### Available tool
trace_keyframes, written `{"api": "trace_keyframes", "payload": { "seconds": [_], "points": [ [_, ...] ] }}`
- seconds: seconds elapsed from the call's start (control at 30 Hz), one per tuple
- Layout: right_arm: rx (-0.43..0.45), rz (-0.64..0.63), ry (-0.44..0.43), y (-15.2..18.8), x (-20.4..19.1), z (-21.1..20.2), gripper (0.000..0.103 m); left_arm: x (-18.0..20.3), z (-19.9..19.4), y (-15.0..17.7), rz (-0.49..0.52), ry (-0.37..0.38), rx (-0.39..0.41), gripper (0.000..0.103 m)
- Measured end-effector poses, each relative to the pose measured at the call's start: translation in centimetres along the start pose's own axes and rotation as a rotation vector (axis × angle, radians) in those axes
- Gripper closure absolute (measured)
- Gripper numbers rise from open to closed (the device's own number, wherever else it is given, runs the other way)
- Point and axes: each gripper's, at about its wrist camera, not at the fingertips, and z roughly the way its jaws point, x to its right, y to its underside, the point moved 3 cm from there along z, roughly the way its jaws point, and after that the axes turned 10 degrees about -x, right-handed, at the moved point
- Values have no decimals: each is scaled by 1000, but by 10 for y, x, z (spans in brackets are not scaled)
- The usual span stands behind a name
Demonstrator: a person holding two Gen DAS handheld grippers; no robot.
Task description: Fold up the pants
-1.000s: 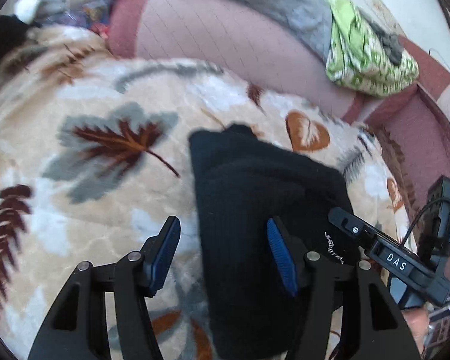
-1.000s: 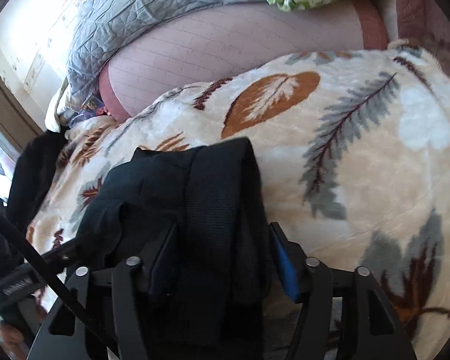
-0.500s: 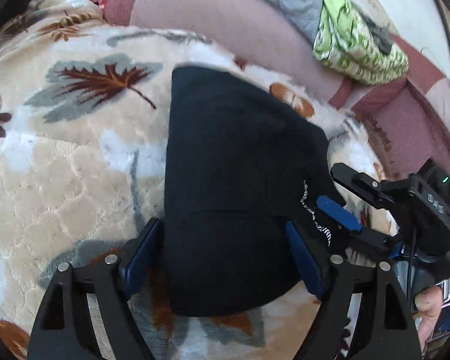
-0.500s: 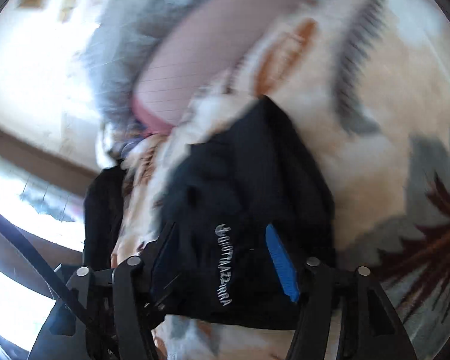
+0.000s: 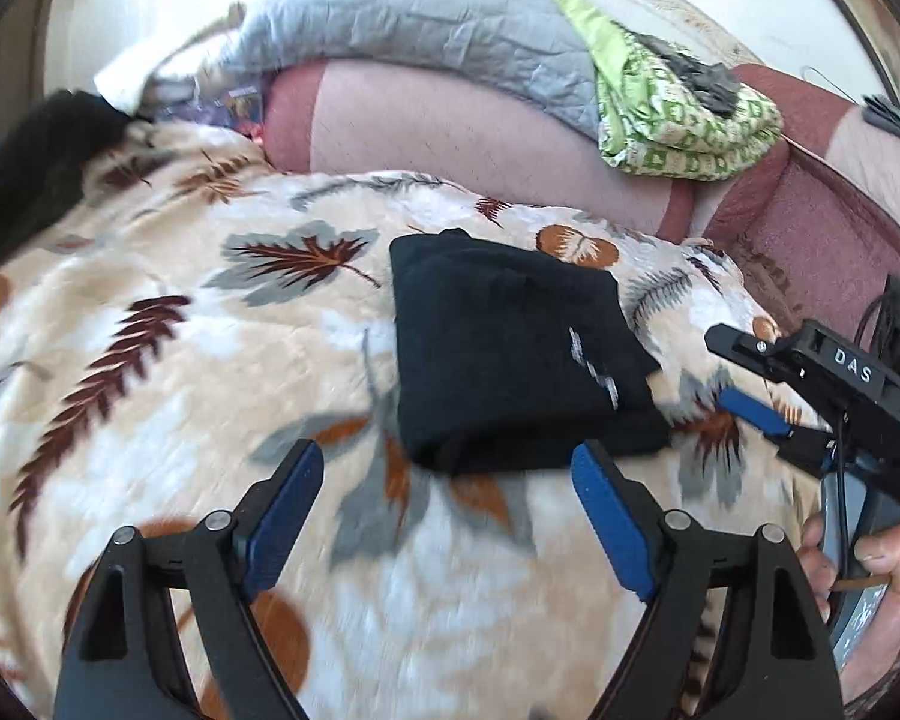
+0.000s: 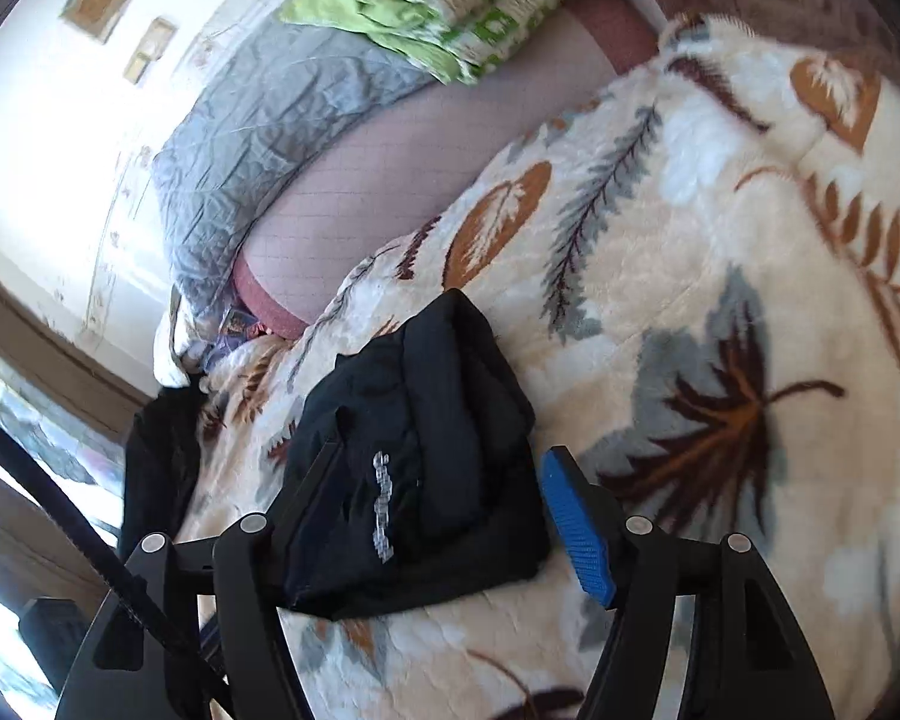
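The black pants [image 5: 510,348] lie folded in a compact bundle on the leaf-print blanket [image 5: 150,408], white lettering on top. My left gripper [image 5: 450,480] is open and empty, just short of the bundle's near edge. My right gripper shows at the right of the left wrist view [image 5: 744,378], open beside the bundle. In the right wrist view the bundle [image 6: 414,480] lies between the open fingers of my right gripper [image 6: 444,498], partly covering the left finger; the blue pad of the right finger [image 6: 576,528] is clear of the cloth.
A pink sofa back [image 5: 450,126] runs behind the blanket, with a grey quilt [image 5: 426,18] and a green-and-white patterned cloth [image 5: 684,114] on top. Another dark garment [image 5: 36,162] lies at the blanket's far left edge.
Both grippers have drawn back from the pants. The left gripper's fingers straddled the bundle half a second ago and now sit short of it. The bundle lies flat on the blanket.
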Motion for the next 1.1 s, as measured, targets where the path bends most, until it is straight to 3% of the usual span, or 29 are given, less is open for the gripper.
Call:
{"api": "trace_keyframes", "payload": {
  "seconds": [0.17, 0.37, 0.6, 0.8, 0.9, 1.0, 1.1],
  "points": [
    [49, -155, 133, 57, -22, -26, 25, -7, -18, 38, -29, -2, -1, 16],
    [25, -244, 244, 114, -29, -32, 25, -18, -34, 50, -92, 5, -2, 16],
    [69, -277, 281, 144, -31, -57, 24, -21, -92, 72, -75, -123, 124, 16],
    [98, -306, 248, 155, -43, -71, 23, -18, -147, 86, -53, -270, 252, 16],
    [165, -370, 272, 158, -56, -84, 22, -12, -190, 88, -73, -345, 367, 8],
    [210, -406, 292, 160, -65, -94, 20, -8, -228, 85, -108, -352, 482, 0],
    [231, -427, 306, 165, -69, -104, 20, 1, -244, 78, -101, -311, 516, 0]
  ]
}}
